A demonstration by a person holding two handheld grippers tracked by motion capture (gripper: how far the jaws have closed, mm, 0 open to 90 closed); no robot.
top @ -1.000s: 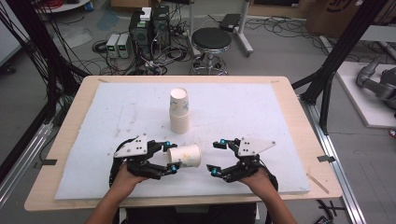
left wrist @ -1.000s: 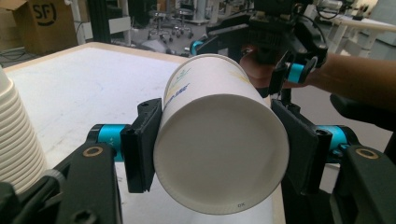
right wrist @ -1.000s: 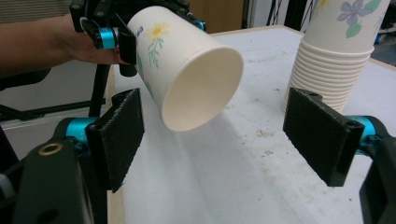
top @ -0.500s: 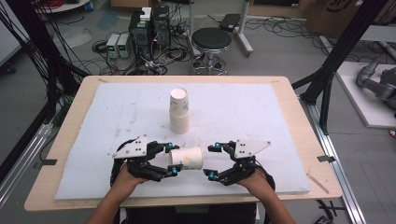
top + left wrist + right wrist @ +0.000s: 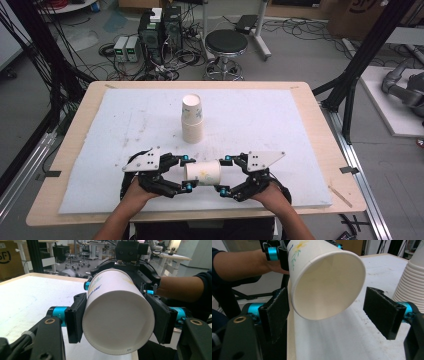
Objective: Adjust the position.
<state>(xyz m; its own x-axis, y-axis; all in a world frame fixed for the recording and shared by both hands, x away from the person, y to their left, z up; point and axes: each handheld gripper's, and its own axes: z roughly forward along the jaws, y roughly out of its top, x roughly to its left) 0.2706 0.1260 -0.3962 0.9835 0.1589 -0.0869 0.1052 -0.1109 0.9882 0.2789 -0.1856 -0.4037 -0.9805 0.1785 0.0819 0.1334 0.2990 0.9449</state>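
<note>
A white paper cup (image 5: 202,173) with a flower print lies on its side just above the white mat, near the front edge. My left gripper (image 5: 188,173) is shut on its base end; in the left gripper view both pads press the cup (image 5: 117,315) near its closed bottom. My right gripper (image 5: 223,174) is open around the cup's mouth end. In the right gripper view the open rim of the cup (image 5: 324,282) sits between the jaws, close to the left pad (image 5: 274,312), with a clear gap to the right pad (image 5: 382,312).
A stack of several paper cups (image 5: 192,120) stands upside down at the mat's middle, and the same stack (image 5: 412,282) rises just right of my right gripper. The white mat (image 5: 280,125) covers a wooden table (image 5: 320,135). A stool and electronics stand on the floor beyond.
My right gripper has slid left, and its open jaws now surround the cup's mouth end. The left gripper has kept the cup in place.
</note>
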